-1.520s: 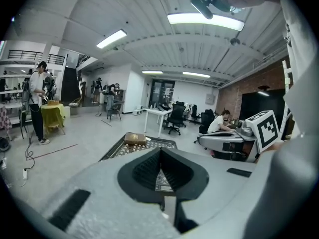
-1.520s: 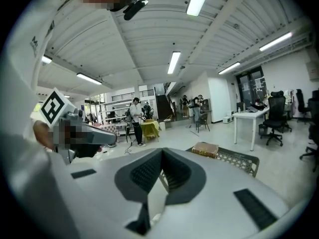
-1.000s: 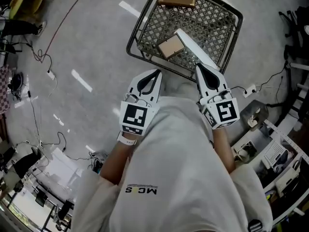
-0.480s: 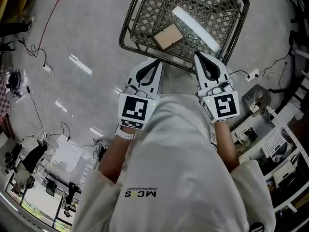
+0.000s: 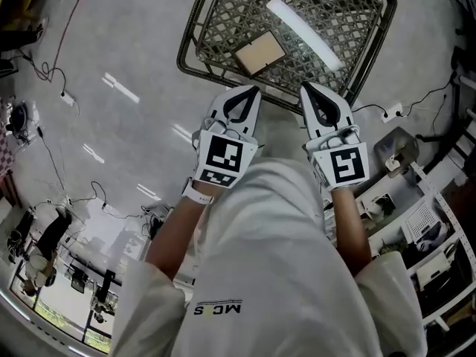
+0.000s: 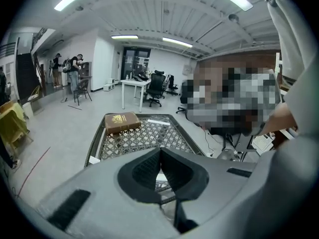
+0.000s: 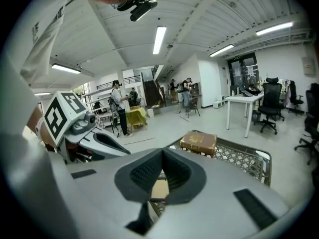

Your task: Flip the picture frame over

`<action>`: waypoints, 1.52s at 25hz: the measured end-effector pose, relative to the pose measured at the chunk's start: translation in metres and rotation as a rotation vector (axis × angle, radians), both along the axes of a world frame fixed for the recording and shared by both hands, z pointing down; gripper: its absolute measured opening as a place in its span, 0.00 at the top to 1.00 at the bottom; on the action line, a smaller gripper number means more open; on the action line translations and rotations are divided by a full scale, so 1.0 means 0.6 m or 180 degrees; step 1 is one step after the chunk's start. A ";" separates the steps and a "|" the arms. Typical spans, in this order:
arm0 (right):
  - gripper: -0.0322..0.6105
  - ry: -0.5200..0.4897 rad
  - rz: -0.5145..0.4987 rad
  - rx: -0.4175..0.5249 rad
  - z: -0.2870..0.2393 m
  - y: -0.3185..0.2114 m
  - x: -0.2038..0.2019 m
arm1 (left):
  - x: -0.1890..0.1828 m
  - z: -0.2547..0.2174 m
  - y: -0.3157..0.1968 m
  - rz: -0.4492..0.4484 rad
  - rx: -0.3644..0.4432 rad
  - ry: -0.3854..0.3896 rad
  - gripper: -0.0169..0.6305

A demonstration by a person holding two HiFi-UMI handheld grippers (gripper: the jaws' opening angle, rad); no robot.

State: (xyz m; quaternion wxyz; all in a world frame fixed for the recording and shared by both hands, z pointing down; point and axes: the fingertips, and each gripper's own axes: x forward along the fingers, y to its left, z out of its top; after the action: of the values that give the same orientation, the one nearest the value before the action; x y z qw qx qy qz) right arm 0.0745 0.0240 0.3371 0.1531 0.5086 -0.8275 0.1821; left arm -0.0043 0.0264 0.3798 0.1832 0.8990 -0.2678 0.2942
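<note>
The picture frame (image 5: 259, 53) lies with its tan backing up on the near part of a metal lattice table (image 5: 195, 36). My left gripper (image 5: 251, 90) hovers at the table's near rim, just below the frame, jaws shut with nothing in them. My right gripper (image 5: 306, 88) hangs level with it, to the frame's right, also shut and holding nothing. In the right gripper view a tan strip of the frame (image 7: 158, 188) shows below the closed jaw tips (image 7: 162, 153). The left gripper view has its jaws (image 6: 160, 151) pointing over the table.
A brown book (image 6: 122, 122) lies at the table's far end, also seen as the book (image 7: 199, 142). Cables (image 5: 56, 65) trail over the grey floor at left. A power strip (image 5: 388, 112) and cluttered shelves (image 5: 435, 229) stand at right. People (image 7: 119, 108) stand far off.
Both grippers have come closer to the table's near rim, the left one more. The table has slid up in the head view. Both stay shut with nothing held.
</note>
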 end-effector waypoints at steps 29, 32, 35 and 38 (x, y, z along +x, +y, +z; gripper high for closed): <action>0.93 -0.0072 0.0113 -0.0160 0.124 -0.007 0.026 | 0.042 0.278 0.021 0.0669 -0.0274 -0.0776 0.93; 0.93 -0.0079 0.0141 -0.0185 0.134 -0.007 0.034 | 0.040 0.304 0.017 0.0669 -0.0258 -0.0864 0.93; 0.93 -0.0087 0.0168 -0.0220 0.145 -0.001 0.040 | 0.035 0.333 0.019 0.0711 -0.0244 -0.1004 0.93; 0.93 -0.0046 0.0141 -0.0244 0.151 0.006 0.046 | 0.038 0.349 0.021 0.0707 -0.0272 -0.1050 0.89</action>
State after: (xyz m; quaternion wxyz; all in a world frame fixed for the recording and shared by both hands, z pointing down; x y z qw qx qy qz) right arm 0.1019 0.0278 0.4276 0.1625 0.5192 -0.8095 0.2208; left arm 0.0184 0.0388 0.5893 0.1413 0.8540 -0.1807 0.4670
